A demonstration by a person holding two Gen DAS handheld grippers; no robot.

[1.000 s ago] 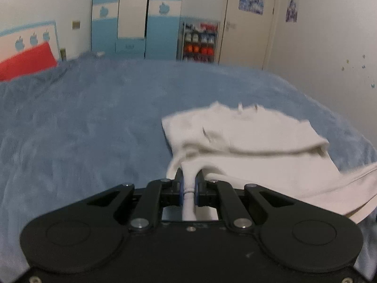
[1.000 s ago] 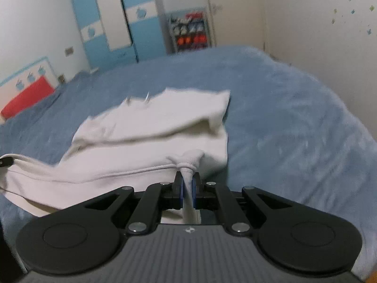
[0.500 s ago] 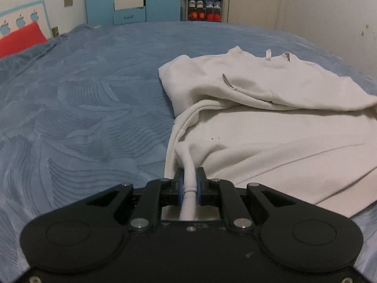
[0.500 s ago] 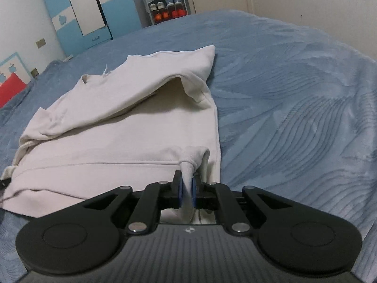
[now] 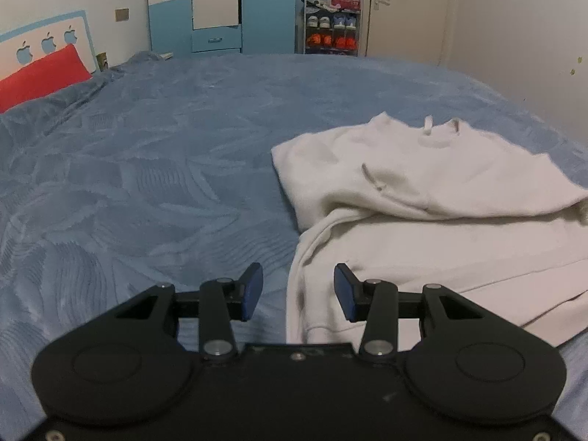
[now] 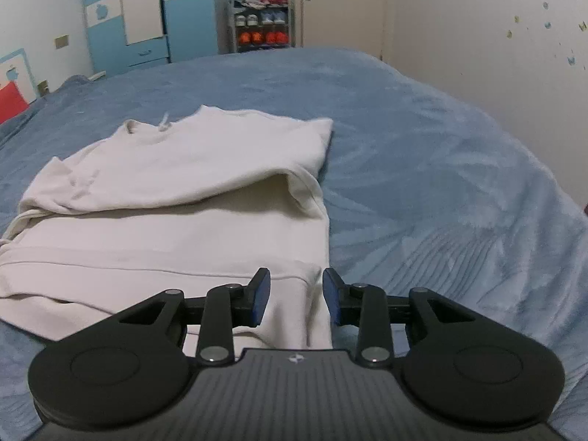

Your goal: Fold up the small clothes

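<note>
Your soft cream sweatshirt (image 5: 422, 183) lies folded on the blue plush bed (image 5: 147, 183). Both grippers, left (image 5: 298, 292) and right (image 6: 296, 296), have just been opening; their blue-padded fingers stand spread, thick hem corners loose between them.

Shirt (image 5: 422, 198): soft cream cloth, matt, ribbed hem.
Blanket (image 5: 147, 191): blue plush cloth, embossed wavy pattern.
Left gripper (image 5: 298, 290): matt black plastic, blue pads, shiny metal pins.
Right gripper (image 6: 296, 294): same finish, ribbed grey body.
Wardrobe (image 5: 217, 7): smooth, blue and white.
</note>
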